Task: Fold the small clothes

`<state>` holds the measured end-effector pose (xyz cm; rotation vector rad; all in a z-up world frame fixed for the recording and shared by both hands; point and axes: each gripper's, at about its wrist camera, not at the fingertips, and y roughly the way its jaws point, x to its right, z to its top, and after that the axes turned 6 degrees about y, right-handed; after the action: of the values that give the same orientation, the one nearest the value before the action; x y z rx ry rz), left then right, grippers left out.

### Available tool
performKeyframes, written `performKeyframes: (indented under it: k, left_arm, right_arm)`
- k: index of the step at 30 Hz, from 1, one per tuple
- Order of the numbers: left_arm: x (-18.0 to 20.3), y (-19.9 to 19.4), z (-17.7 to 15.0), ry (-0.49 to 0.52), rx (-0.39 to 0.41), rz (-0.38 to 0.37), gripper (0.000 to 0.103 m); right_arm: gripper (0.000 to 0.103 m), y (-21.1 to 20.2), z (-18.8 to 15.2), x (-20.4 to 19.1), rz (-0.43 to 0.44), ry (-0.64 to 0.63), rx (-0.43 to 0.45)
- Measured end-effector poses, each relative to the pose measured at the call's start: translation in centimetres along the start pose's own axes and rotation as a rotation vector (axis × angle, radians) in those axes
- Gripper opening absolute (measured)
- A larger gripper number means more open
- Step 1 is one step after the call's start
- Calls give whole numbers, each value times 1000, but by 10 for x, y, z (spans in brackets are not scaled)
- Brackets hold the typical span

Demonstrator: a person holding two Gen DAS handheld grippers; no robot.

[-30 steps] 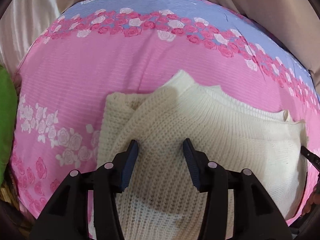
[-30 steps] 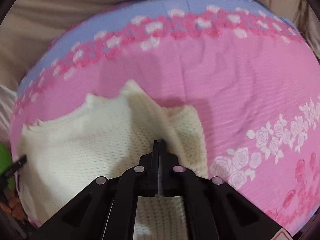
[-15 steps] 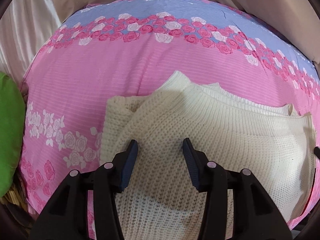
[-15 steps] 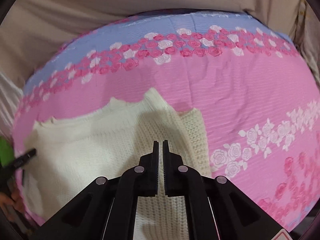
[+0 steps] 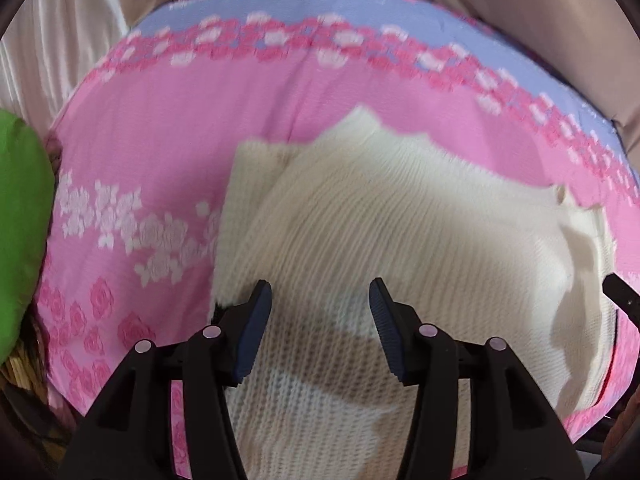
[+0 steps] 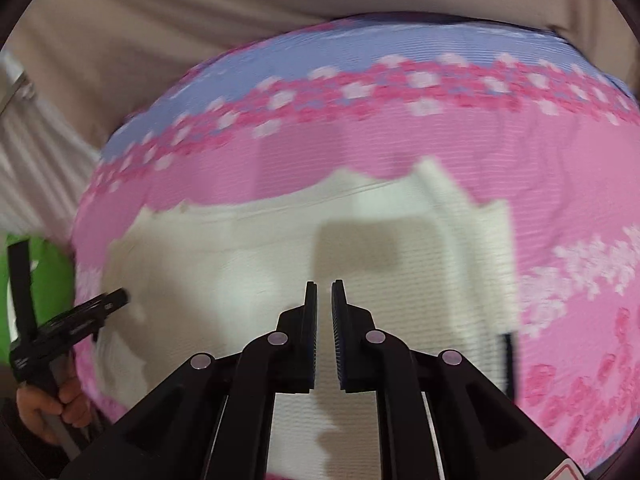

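**Sweater lies folded on floral cloth, both grippers above it with nothing held**

Sweater [image 5: 400,232], cream and chunky-knit with visible ribbing, lies on the pink floral cloth [image 5: 160,152]. In the left wrist view its long axis runs from about 9 o'clock to 3 o'clock, a pointed fold peaking at 12 o'clock. A flap is doubled over at its 9 o'clock end. The far edge is scalloped and uneven. In the right wrist view the same garment [image 6: 240,264] spans 9 to 3 o'clock, the doubled flap at its 3 o'clock end.

Edges and room: bare cloth lies open beyond the far edge, up to a band of roses and a lilac-blue strip at 12 o'clock. More bare cloth flanks the flap end. Beige fabric [image 6: 200,40] lies beyond the strip. A green cushion [image 5: 20,240] sits off the cloth at 9 o'clock in the left view.

Left gripper [image 5: 320,300]: jaws about half apart and widening, blue ribbed pads clear of the knit, nothing between them.

Right gripper [image 6: 324,292]: jaws parted by a narrow slit and opening, nothing between them; the knit lies below.

A hand [image 6: 52,408] grips the left tool's handle at 8 o'clock in the right view.
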<state>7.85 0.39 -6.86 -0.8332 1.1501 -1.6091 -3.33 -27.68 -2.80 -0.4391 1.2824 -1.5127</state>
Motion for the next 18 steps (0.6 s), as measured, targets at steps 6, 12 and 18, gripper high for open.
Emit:
performKeyframes:
  k: [6, 12, 18]
  left_arm:
    - [2, -2, -2, 11, 9, -4, 49]
    - [-2, -15, -10, -12, 27, -34, 49]
    - [-21, -35, -21, -37, 54, -29, 49]
  right_arm:
    - [7, 70, -11, -45, -43, -162, -117]
    - [11, 42, 6, -64, 7, -141, -70]
    - [8, 91, 1, -79, -27, -210, -126]
